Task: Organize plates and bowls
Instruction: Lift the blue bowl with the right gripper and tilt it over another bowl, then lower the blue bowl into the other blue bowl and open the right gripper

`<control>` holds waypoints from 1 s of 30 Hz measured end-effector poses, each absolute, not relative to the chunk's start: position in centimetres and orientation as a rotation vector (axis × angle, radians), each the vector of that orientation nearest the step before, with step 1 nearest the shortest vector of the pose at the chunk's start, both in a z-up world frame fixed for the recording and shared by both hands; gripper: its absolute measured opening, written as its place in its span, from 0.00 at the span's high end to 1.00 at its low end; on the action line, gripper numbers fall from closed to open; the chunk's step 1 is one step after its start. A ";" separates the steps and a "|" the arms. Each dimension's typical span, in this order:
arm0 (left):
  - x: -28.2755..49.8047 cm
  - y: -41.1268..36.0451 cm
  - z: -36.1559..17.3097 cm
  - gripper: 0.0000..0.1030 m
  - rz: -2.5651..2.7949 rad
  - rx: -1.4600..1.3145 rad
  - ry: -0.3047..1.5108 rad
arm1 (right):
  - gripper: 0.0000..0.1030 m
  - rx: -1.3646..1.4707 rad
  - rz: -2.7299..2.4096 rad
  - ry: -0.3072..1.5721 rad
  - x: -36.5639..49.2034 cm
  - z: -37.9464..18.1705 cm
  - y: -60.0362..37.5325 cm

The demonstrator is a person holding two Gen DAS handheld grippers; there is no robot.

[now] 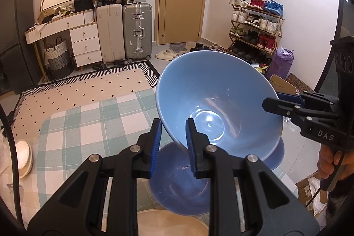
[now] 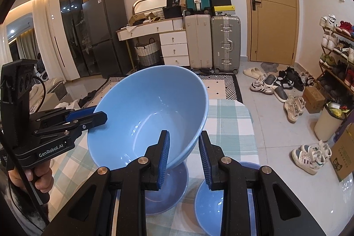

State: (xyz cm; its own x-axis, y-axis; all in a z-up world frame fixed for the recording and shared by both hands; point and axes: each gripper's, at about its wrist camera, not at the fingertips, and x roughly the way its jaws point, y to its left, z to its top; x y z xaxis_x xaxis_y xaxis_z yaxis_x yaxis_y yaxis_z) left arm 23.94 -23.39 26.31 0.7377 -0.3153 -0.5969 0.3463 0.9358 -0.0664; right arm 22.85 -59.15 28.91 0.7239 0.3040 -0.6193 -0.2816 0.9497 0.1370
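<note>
2 claws, left claw [image 1: 171, 143] and right claw [image 2: 183, 154], each clamp opposite rims of the raised blue bowl [image 1: 221, 107].

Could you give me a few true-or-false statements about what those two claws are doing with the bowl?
1. Both claws grip the rim of the same big blue bowl. True: the left claw and the right claw each pinch its edge.
2. The bowl rests flat on the table. False: it is lifted and tilted above the checked tablecloth.
3. The lifted bowl holds soup. False: it is empty.
4. More blue dishes sit under it. True: a blue dish lies below, another blue dish beside it.
5. The tablecloth is plain red. False: it has green and white checks.
</note>
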 end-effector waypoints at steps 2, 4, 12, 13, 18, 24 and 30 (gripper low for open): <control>23.7 -23.0 26.3 0.81 -0.356 0.052 0.647 | 0.73 0.029 0.331 0.688 22.7 28.9 -58.7; 23.2 -22.7 26.3 0.81 -0.349 0.057 0.645 | 0.73 0.025 0.339 0.689 22.4 28.8 -58.2; 22.3 -21.4 25.6 0.81 -0.331 0.058 0.655 | 0.73 0.029 0.365 0.705 21.9 27.6 -57.4; 22.5 -21.3 25.3 0.81 -0.330 0.055 0.658 | 0.73 0.029 0.369 0.707 21.8 27.5 -57.3; 22.1 -20.8 24.1 0.81 -0.326 0.052 0.672 | 0.73 0.036 0.379 0.722 21.7 26.6 -57.0; 22.6 -19.9 22.2 0.81 -0.321 0.045 0.690 | 0.73 0.035 0.393 0.743 21.9 25.2 -56.6; 23.4 -19.4 19.7 0.81 -0.315 0.047 0.717 | 0.73 0.041 0.399 0.761 21.9 24.0 -56.5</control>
